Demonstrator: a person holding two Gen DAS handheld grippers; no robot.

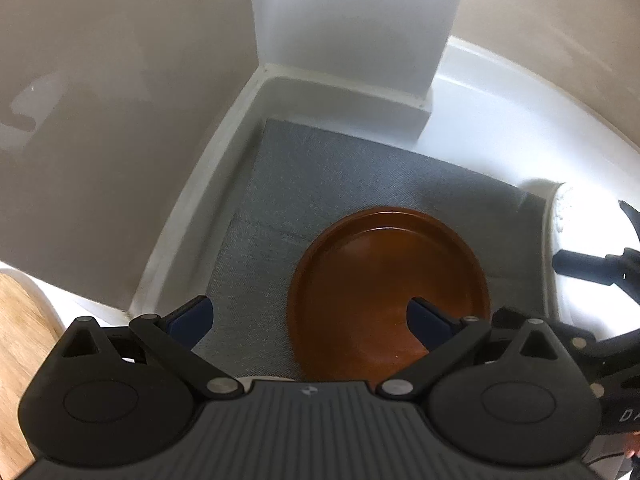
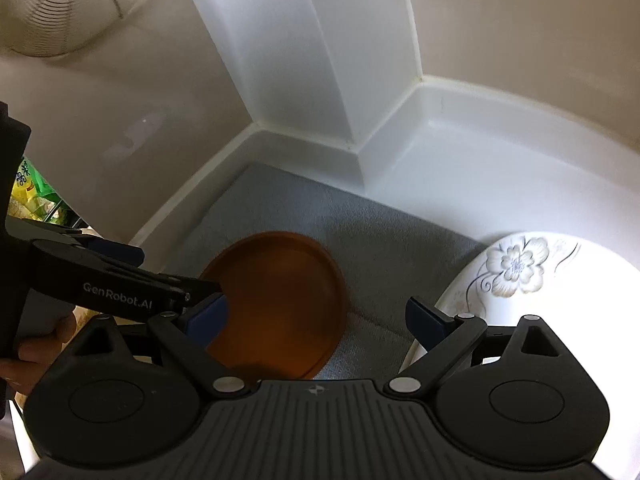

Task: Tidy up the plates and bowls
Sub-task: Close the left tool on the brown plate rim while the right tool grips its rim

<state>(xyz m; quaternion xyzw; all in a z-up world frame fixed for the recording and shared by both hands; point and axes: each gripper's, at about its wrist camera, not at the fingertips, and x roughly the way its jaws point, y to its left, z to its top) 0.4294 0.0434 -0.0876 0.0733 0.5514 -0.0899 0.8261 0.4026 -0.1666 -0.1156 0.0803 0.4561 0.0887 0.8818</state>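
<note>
A brown round plate [image 1: 384, 276] lies flat on a grey mat [image 1: 320, 176] in a white counter corner; it also shows in the right wrist view [image 2: 280, 300]. My left gripper [image 1: 310, 320] is open and empty just above the plate's near left edge, its right finger over the plate. It also shows in the right wrist view [image 2: 120, 280] at the left. My right gripper [image 2: 316, 320] is open and empty, between the brown plate and a white plate with a flower pattern [image 2: 516, 276] at the right. The white plate's rim shows in the left wrist view [image 1: 560, 216].
Beige walls and a white pillar [image 2: 300, 60] close the corner behind the mat [image 2: 360, 216]. A wire basket [image 2: 68, 4] hangs at upper left. Green packets [image 2: 28, 188] sit in a rack at far left. A wooden surface [image 1: 20, 340] lies at lower left.
</note>
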